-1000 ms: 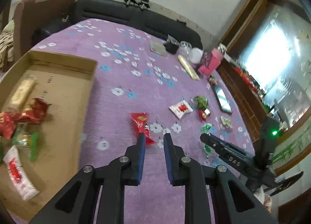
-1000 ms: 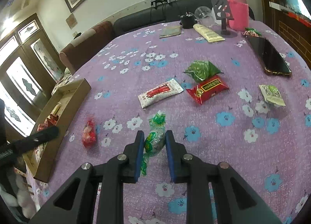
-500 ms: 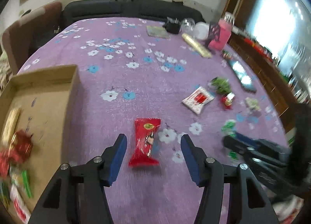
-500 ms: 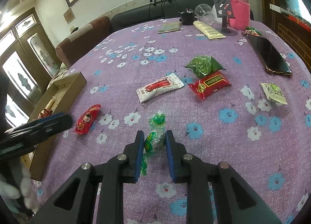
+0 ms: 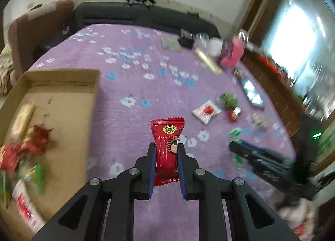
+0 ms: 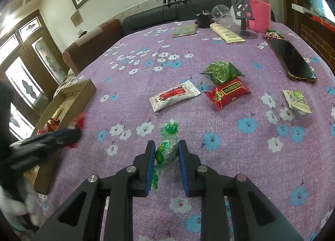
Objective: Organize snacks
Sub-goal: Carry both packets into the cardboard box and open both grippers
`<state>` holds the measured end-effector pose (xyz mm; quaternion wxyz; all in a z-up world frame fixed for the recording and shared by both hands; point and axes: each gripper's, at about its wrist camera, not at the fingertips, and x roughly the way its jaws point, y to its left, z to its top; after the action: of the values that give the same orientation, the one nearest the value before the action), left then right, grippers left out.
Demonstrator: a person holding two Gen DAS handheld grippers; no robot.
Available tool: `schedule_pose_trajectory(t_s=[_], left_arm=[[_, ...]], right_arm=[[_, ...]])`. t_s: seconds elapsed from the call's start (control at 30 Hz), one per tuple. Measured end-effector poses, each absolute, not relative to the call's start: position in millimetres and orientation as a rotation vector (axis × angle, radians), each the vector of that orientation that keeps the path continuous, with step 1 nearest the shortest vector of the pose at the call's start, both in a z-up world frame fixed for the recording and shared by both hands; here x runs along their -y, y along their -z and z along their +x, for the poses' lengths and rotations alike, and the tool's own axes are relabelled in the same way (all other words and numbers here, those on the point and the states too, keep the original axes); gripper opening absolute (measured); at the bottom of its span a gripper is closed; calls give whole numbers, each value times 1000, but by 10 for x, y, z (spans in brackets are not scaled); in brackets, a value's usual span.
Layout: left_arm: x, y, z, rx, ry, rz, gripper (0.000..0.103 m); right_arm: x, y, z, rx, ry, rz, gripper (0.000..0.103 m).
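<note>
My left gripper point(image 5: 166, 146) is shut on a red snack packet point(image 5: 167, 146) and holds it above the purple flowered tablecloth point(image 5: 129, 86), right of the cardboard box point(image 5: 62, 102). The box holds several snacks point(image 5: 23, 144). My right gripper point(image 6: 166, 144) is shut on a green-wrapped candy point(image 6: 167, 146) close above the cloth. On the cloth lie a white-and-red packet point(image 6: 173, 97), a green bag point(image 6: 222, 71), a red packet point(image 6: 228, 92) and a pale green packet point(image 6: 296, 100). The left gripper point(image 6: 45, 142) shows blurred at the left of the right wrist view.
A phone point(image 6: 292, 61) lies at the right edge. At the far end stand a pink-sleeved bottle point(image 6: 258, 10), a phone stand point(image 6: 244, 17), a cream tube point(image 6: 227, 32), a glass point(image 6: 219, 13) and a flat packet point(image 6: 185, 30). A dark sofa point(image 6: 159, 17) lies beyond.
My left gripper opened over the red packet, then closed on it and lifted it, swinging toward the box. My right gripper has stayed shut on the green candy.
</note>
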<state>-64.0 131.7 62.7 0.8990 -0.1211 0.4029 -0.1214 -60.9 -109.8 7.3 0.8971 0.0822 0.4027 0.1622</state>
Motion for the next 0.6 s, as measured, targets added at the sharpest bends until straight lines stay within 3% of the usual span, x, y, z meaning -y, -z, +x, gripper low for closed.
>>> schedule_pose_trajectory(t_s=[0.27, 0.6], left_arm=[[-2035, -836, -1193, -740, 155, -345, 19], [-2542, -634, -1349, -739, 71, -430, 19]], right_arm=[[892, -215, -724, -829, -433, 193, 21], [-212, -604, -894, -812, -676, 100, 22]])
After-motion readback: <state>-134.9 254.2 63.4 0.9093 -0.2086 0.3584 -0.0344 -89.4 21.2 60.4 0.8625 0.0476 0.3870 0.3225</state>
